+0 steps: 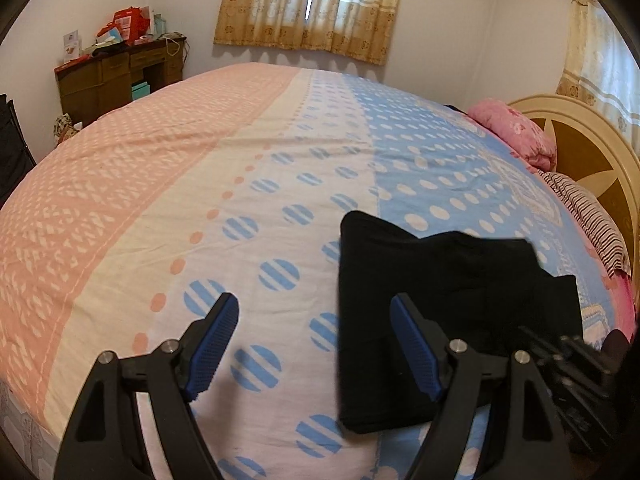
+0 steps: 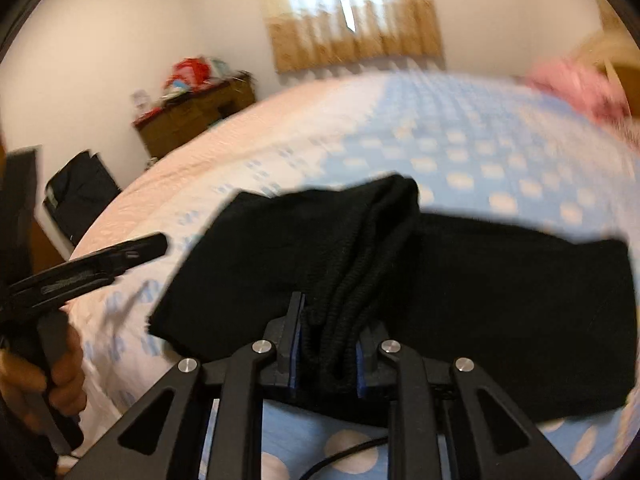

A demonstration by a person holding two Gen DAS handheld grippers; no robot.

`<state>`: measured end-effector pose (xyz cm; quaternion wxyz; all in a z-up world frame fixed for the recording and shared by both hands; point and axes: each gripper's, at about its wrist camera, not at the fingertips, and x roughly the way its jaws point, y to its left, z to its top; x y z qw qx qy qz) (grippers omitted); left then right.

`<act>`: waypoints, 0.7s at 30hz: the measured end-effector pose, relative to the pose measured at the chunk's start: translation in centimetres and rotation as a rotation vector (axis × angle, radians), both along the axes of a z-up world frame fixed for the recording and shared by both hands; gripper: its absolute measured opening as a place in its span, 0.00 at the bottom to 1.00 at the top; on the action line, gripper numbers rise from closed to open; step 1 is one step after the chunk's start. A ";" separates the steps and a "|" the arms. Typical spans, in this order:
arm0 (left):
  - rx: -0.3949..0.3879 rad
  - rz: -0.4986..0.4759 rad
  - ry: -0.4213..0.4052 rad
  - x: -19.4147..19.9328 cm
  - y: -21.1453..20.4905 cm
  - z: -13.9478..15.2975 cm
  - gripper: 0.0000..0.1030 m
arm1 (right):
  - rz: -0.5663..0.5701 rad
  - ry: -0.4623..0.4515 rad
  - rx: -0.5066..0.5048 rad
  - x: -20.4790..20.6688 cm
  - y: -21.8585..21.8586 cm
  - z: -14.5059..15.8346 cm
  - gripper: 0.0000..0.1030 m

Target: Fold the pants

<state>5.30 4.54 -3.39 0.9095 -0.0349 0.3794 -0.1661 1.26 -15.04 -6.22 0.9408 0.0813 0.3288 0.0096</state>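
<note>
Black pants (image 1: 432, 304) lie folded on the bed at the lower right of the left wrist view. My left gripper (image 1: 316, 312) is open and empty, its right finger over the pants' left edge. In the right wrist view, which is blurred, my right gripper (image 2: 330, 320) is shut on a bunched fold of the black pants (image 2: 500, 292) and lifts it a little. The left gripper (image 2: 120, 256) shows at the left there, held in a hand.
The bed sheet (image 1: 180, 208) is pink, cream and blue with dots. A pink quilt (image 1: 516, 132), a striped pillow (image 1: 588, 216) and the headboard (image 1: 592, 148) are at the right. A wooden desk (image 1: 120, 76) stands far left by the wall. Curtains (image 1: 312, 4) hang behind.
</note>
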 end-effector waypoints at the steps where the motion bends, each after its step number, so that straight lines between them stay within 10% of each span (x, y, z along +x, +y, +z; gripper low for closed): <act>1: 0.000 0.004 -0.002 0.1 0.0 0.1 0.78 | 0.022 -0.028 -0.007 -0.5 0.1 0.9 0.20; 11: 0.006 -0.013 -0.030 0.8 -1.7 1.2 0.78 | -0.059 -0.154 -0.076 -7.7 -8.8 8.6 0.20; 21: 0.067 -0.134 -0.013 0.1 -7.6 0.2 0.78 | -0.278 0.061 -0.054 -10.3 -16.8 0.1 0.20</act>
